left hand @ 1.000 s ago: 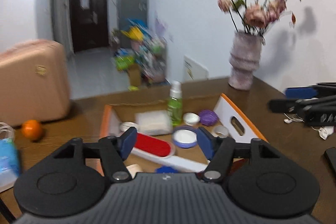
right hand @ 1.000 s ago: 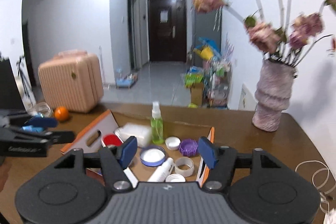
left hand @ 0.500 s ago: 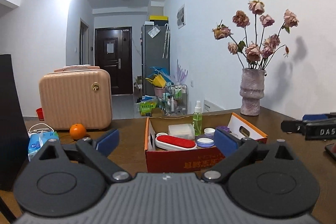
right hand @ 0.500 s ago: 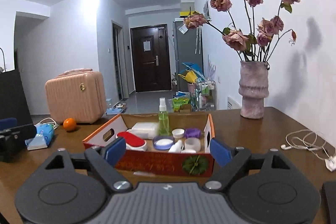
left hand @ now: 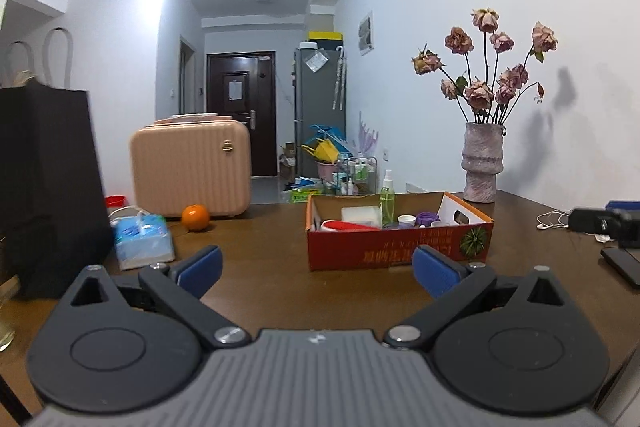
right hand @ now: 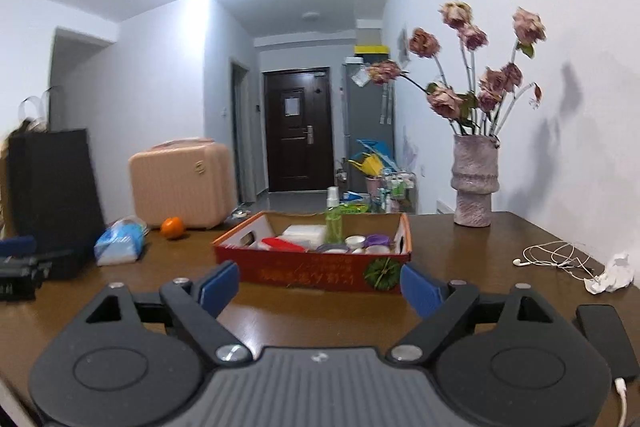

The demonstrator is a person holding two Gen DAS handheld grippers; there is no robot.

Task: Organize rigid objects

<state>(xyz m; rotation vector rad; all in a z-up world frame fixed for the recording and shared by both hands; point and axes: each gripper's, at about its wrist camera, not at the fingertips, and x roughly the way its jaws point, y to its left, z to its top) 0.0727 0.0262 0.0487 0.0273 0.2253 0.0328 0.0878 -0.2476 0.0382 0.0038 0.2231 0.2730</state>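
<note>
Left hand-held gripper (left hand: 316, 269) filled the lower part of its own view with its fingers spread wide apart and nothing between them; the right hand-held gripper (right hand: 320, 285) stood likewise in the lower part of its view, fingers apart and empty. Both sat low over the brown desk (left hand: 260, 267), short of the cardboard box (left hand: 396, 251), which lay at centre frame in each view. Inside the box stood a green spray bottle (left hand: 387, 199) upright near the back wall, with a white pack (left hand: 360, 215) to its left, a red-topped case (left hand: 348, 225) toward the front left, and a purple lid (left hand: 427, 217) and small white jars (left hand: 406, 220) to the right. An orange (left hand: 195, 217) rested left of the box, beside a tissue pack (left hand: 142, 239). A vase of dried roses (left hand: 482, 163) stood at right, behind the box.
</note>
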